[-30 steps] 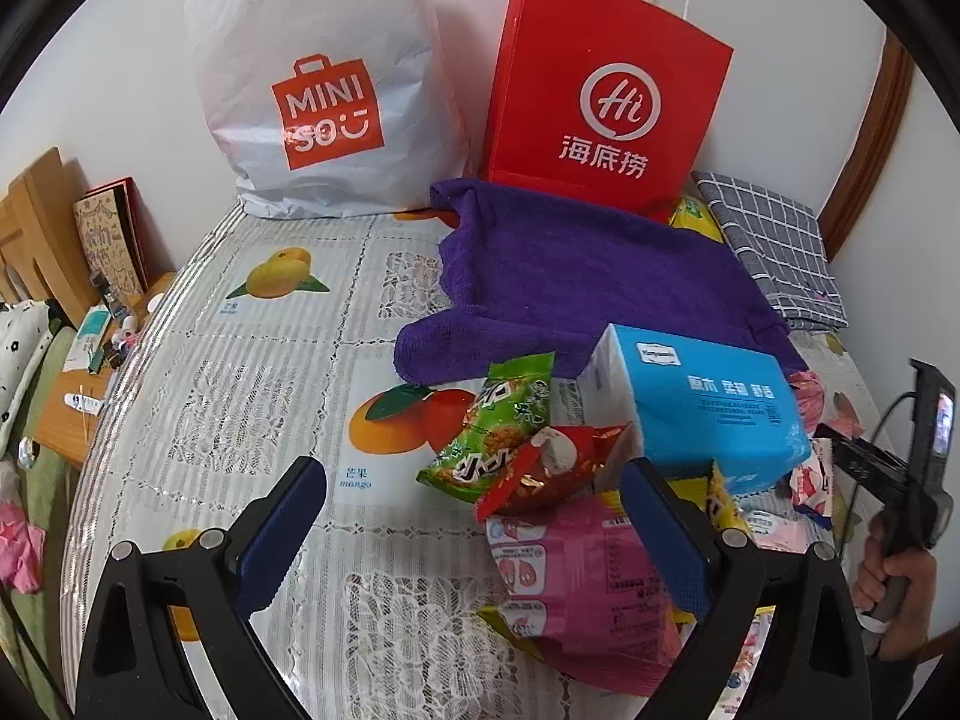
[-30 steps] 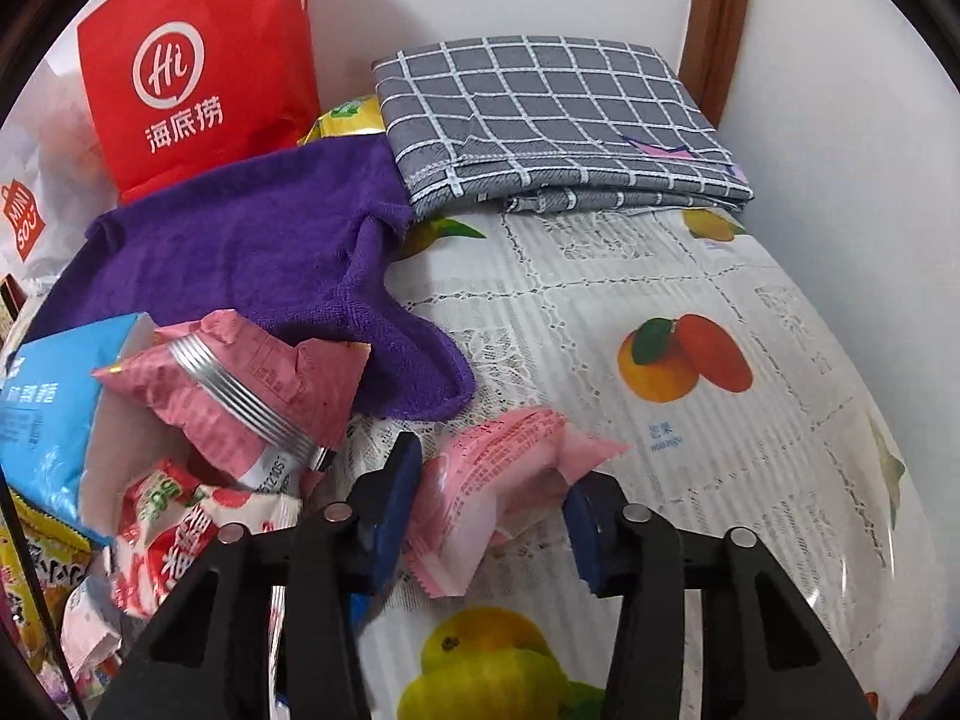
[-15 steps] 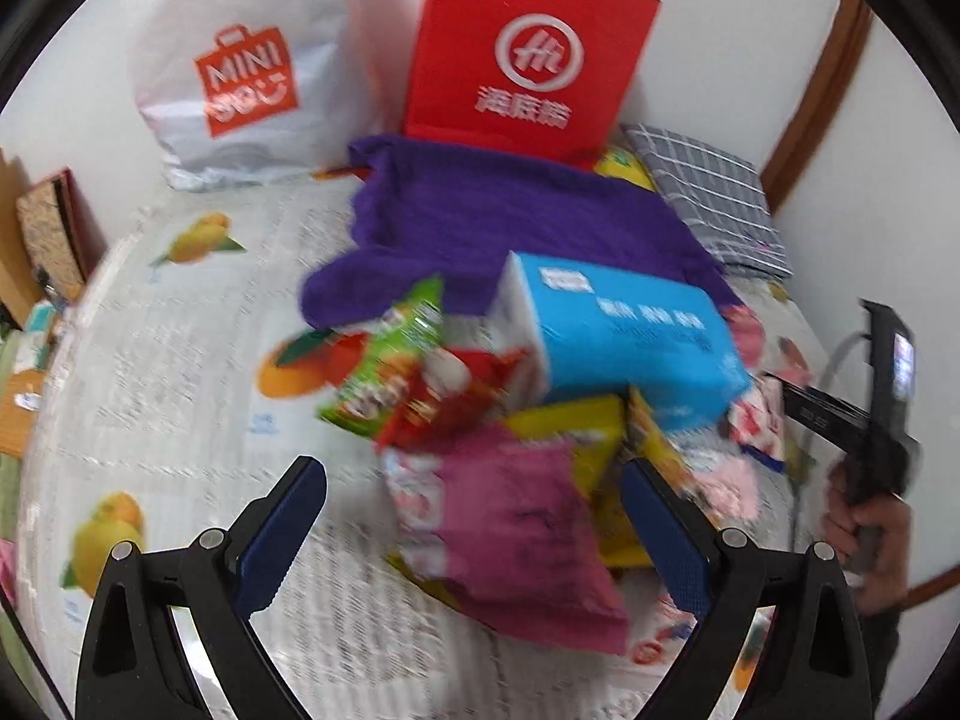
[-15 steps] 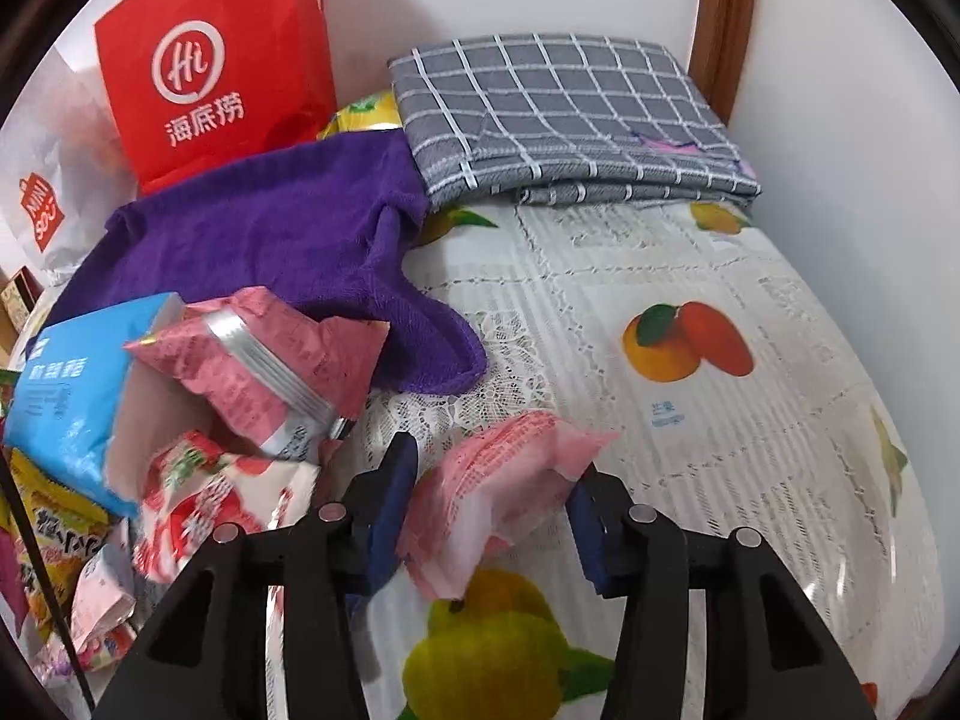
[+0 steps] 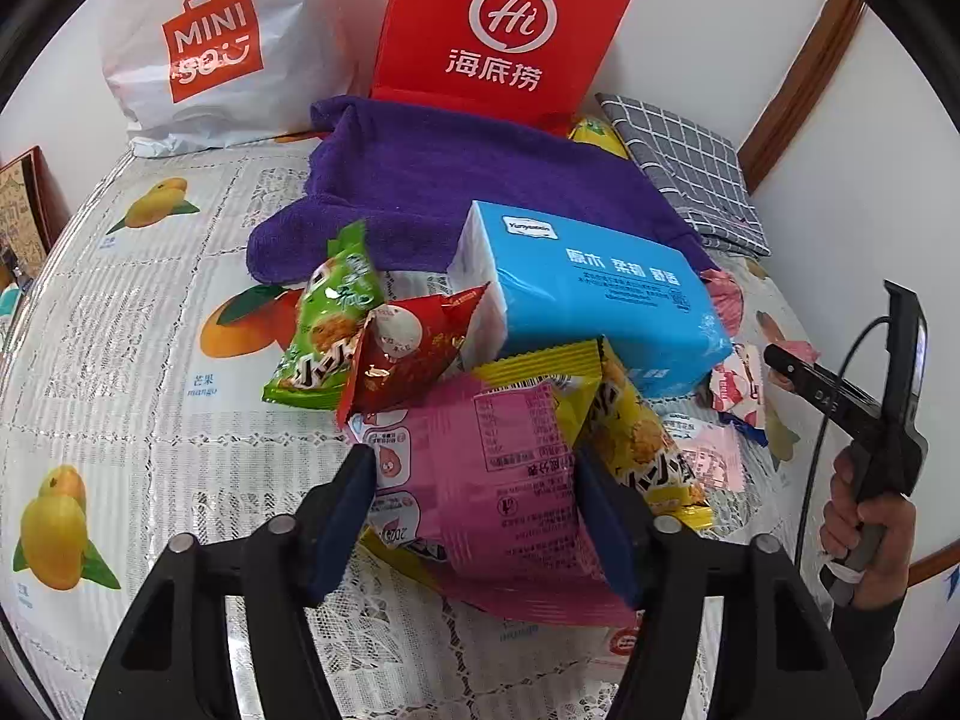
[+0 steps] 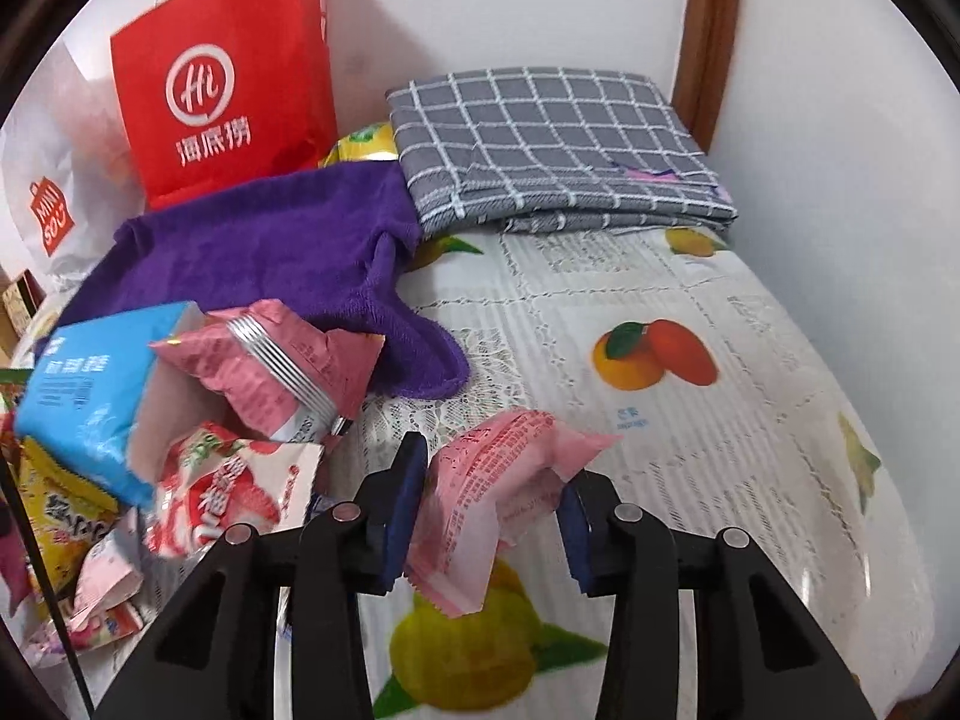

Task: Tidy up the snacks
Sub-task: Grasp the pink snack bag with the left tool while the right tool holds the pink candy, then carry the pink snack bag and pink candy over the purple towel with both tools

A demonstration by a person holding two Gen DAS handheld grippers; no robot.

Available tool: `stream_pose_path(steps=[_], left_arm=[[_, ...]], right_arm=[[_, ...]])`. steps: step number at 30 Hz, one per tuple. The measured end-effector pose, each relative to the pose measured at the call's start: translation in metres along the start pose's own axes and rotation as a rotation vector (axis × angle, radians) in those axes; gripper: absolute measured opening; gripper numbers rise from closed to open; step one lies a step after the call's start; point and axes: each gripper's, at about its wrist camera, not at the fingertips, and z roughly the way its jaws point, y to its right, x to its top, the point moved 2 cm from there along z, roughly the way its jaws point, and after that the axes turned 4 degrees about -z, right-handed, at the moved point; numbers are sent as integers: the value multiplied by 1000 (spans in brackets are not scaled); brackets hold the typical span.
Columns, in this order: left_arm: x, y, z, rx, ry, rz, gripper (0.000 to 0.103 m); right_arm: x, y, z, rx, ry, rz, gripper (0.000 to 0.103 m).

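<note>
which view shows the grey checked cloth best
The right wrist view: the folded grey checked cloth lies whole and unobstructed against the back wall. The left wrist view catches it only small near the right edge, its near corner cut off by the purple towel.

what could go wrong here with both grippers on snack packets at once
The left gripper, whose jaws have just been closing, pinches the magenta packet that lies under the yellow packet and red packet; lifting it could tumble the pile. The right gripper holds the pale pink packet by a crumpled part, so it may slip.
</note>
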Motion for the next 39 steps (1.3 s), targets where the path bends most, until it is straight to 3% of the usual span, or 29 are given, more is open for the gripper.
stream_pose_path(steps=[5, 24, 39], left_arm=[[-3, -1, -6, 0, 14, -4, 55], [3, 12, -81, -50, 125, 39, 54], [44, 30, -95, -99, 155, 54, 54]], right_arm=[[-11, -4, -18, 5, 9, -6, 41], [-23, -50, -103, 104, 71, -47, 41], [15, -67, -138, 129, 132, -69, 41]])
